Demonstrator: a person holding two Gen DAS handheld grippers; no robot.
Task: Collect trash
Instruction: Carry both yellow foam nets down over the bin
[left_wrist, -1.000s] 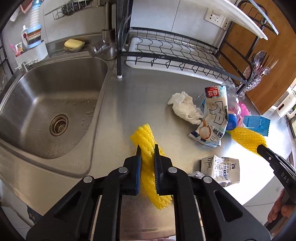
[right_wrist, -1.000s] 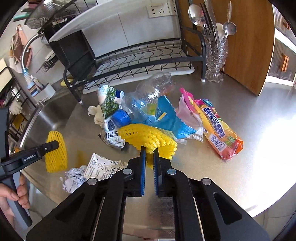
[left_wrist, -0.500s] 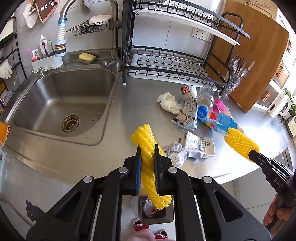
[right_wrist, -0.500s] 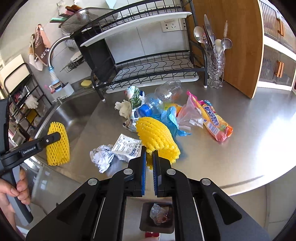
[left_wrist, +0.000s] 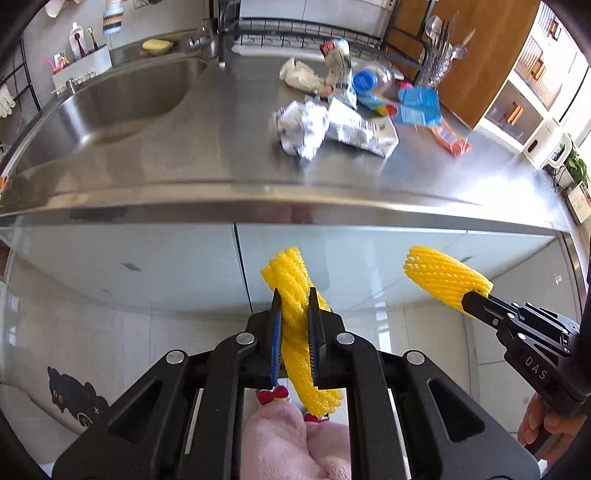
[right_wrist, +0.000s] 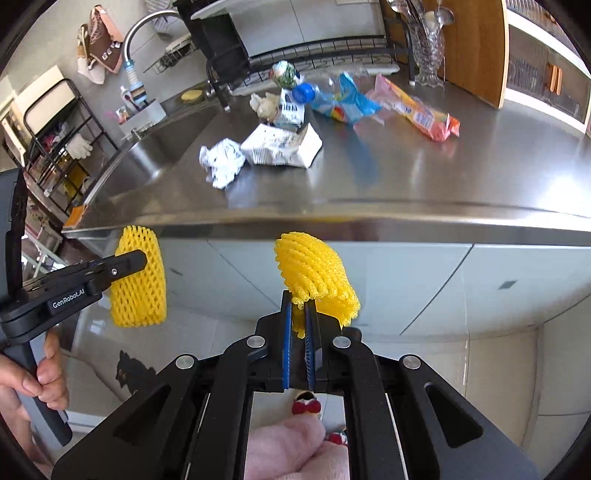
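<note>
Below the counter edge, out in front of the cabinet doors, both grippers hang with a yellow foam net each. Left gripper: fingers pinching left net across its middle, the net twisted and sticking out at 12 and 6 o'clock. Right gripper: fingers pressed nearly together on the lower edge of right net, the bulk fanning up toward 1 o'clock. Both point steeply down, off the counter; judged as carrying the nets to a bin, though no bin shows in either view. Each hand takes one net, likely to clear two light pieces in one trip.

Remaining trash sits well back on the counter: crumpled foil touching a flattened carton, then at 1 o'clock a blue bag, a blue-capped bottle and a tissue wad near the dish rack.

View differences: the left view shows the right gripper from the side at 4 o'clock, net held at its tip, plus the sink at 10 o'clock. The right view shows the left gripper at 9 o'clock with the net's flat mesh face, a hand on its handle, and the orange snack pack in full, which the left view mostly cuts. Pink slippers show at 6 o'clock in both.
</note>
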